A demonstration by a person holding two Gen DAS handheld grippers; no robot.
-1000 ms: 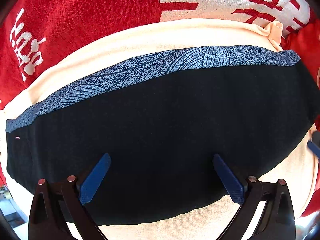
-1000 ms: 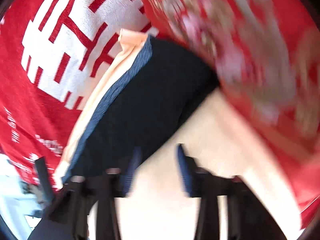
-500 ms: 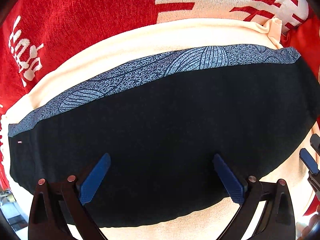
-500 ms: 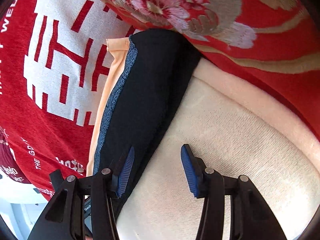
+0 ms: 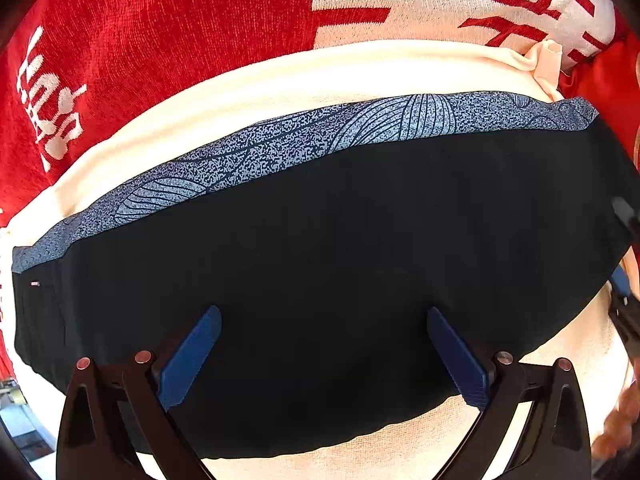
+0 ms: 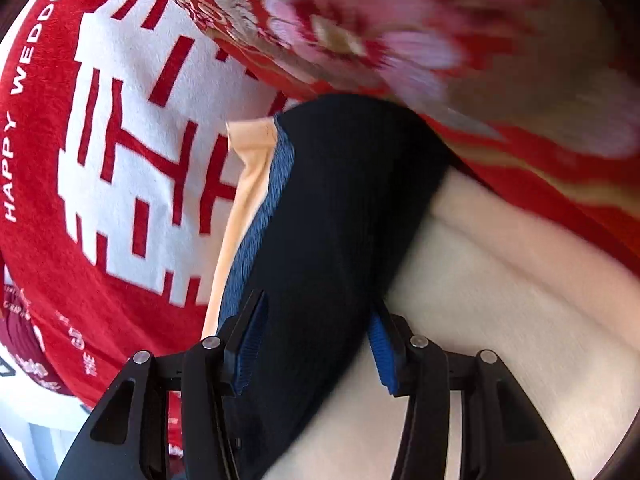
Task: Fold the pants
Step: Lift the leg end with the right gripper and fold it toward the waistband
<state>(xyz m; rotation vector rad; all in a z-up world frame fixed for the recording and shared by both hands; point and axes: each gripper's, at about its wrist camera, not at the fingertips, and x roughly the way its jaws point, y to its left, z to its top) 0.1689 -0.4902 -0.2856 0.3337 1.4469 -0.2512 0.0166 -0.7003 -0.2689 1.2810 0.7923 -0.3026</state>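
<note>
Black pants (image 5: pixel 320 260) with a blue patterned waistband (image 5: pixel 360 132) lie flat across a cream cloth (image 5: pixel 280 88). My left gripper (image 5: pixel 324 312) hovers straight over the black fabric, open wide, with nothing between its fingers. In the right wrist view the pants' end (image 6: pixel 340 200) runs down between the blue pads (image 6: pixel 252 344) of my right gripper (image 6: pixel 318 300). Its jaws stand about half apart, open around that end. The waistband (image 6: pixel 272 200) lies just left of them. A blue pad of the right gripper (image 5: pixel 620 284) shows at the right edge of the left wrist view.
A red blanket (image 5: pixel 160 40) with white lettering lies under the cream cloth. A red embroidered floral cover (image 6: pixel 400 40) borders the pants' far end. A peach fabric flap (image 6: pixel 248 184) sticks out beside the waistband. Part of a hand (image 5: pixel 616 420) shows at the lower right.
My right gripper has sunk and rolled; the black fabric, earlier only under its left finger, now fills the gap between both. The left gripper's view has barely shifted.
</note>
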